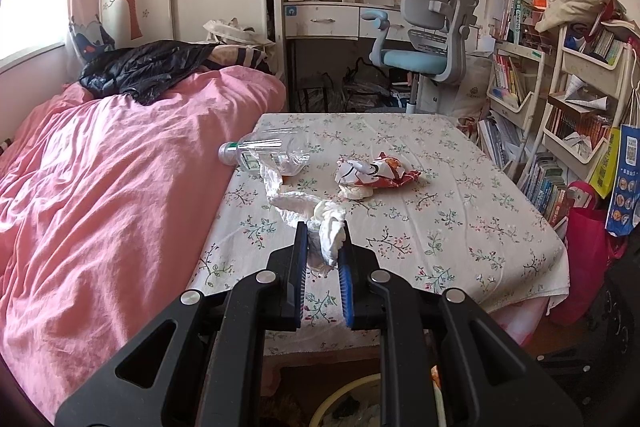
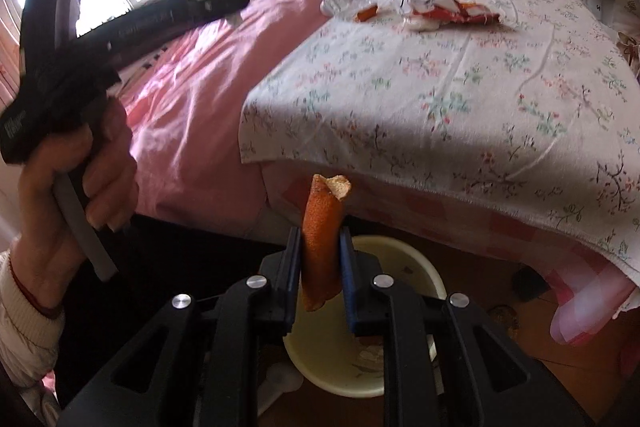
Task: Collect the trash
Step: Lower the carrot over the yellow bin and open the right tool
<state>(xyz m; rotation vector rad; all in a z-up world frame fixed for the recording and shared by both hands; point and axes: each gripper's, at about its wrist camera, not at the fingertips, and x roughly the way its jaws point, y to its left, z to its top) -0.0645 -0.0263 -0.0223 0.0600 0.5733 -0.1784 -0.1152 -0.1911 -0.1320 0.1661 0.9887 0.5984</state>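
A bedroom table under a floral cloth (image 1: pixel 460 195), pushed against a bed with a pink quilt (image 1: pixel 100 187), carries scattered trash. The left gripper (image 1: pixel 323 239) pinches a crumpled white tissue (image 1: pixel 330 235) between its blue-padded jaws; the wad fills the narrow gap near the fingertips, and a twisted tail of it trails back across the cloth toward an empty plastic bottle (image 1: pixel 268 153) lying on its side at the table's left edge. Just beyond the tissue sits a torn red-and-white snack wrapper (image 1: pixel 380 171) over a smaller white scrap.

In the right wrist view, the right gripper (image 2: pixel 320 247) clamps a curled strip of orange peel (image 2: pixel 322 239) upright between its jaws, the peel's pale, torn top poking above the fingertips and its lower end hanging below the pads. The gripper is off the table's near edge, over a cream-coloured bin (image 2: pixel 400 259) on the floor, whose contents are too shadowed to name with certainty. At left, a hand (image 2: pixel 80 187) in a pale quilted sleeve grasps the other tool's handle.
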